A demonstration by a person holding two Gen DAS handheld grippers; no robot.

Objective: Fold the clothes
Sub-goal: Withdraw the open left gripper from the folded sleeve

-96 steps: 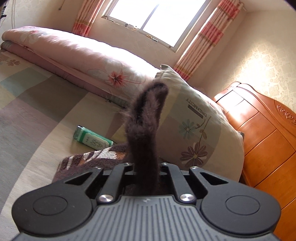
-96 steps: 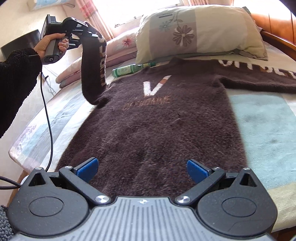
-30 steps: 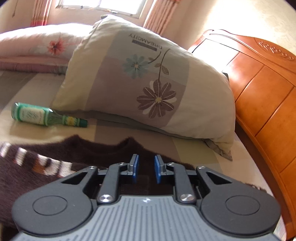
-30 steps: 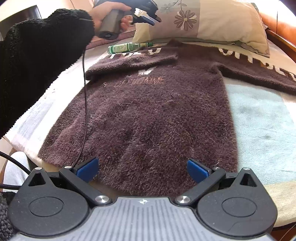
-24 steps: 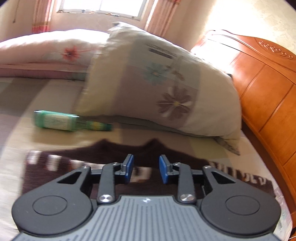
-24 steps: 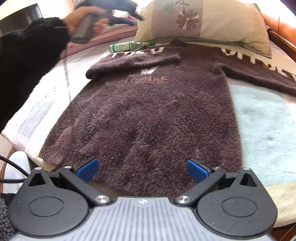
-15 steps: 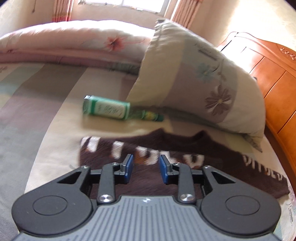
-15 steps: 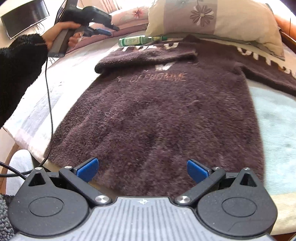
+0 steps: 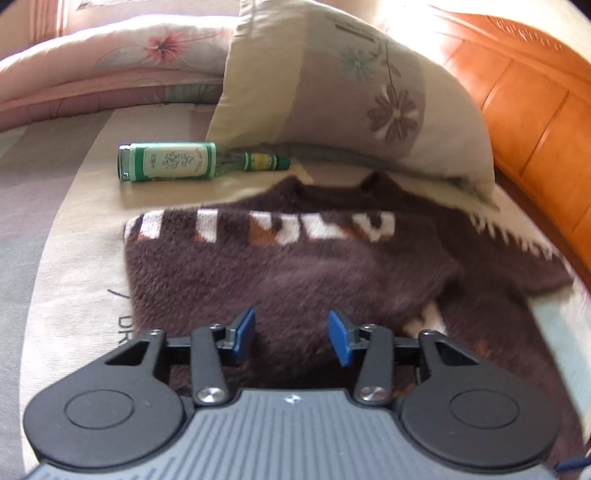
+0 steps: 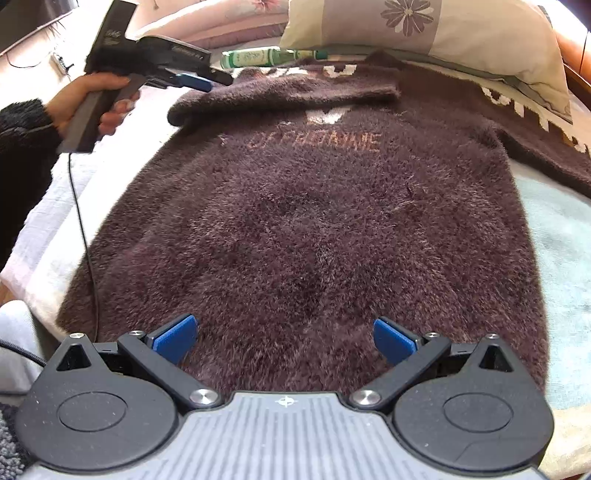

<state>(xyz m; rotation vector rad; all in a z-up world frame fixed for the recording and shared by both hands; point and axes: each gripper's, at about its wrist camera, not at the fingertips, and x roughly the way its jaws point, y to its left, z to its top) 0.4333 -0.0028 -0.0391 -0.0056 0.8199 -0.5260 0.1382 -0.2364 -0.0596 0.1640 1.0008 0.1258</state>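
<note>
Here one brown sweater (image 10: pixel 306 221) lies spread flat on the bed (image 10: pixel 554 236), hem toward the near edge, collar at the far end just short of the pillow (image 10: pixel 461 33). Its left sleeve (image 10: pixel 288 92) is folded across the chest; the right sleeve (image 10: pixel 532 136) stretches out toward the right edge of the bed. One green bottle (image 9: pixel 192 162) lies on its side between the folded sleeve and the pillow, apart from both. One folded quilt (image 9: pixel 110 77) sits at the far left, and a wooden headboard (image 9: pixel 535 103) closes off the far right.

Bare sheet shows to the left of the sweater and a wider stretch to its right. The left gripper (image 9: pixel 291 332), held in a hand (image 10: pixel 99 99), hovers over the folded sleeve with its jaws opening and nothing between them. The right gripper (image 10: pixel 284 339) hangs over the hem, jaws wide apart and empty.
</note>
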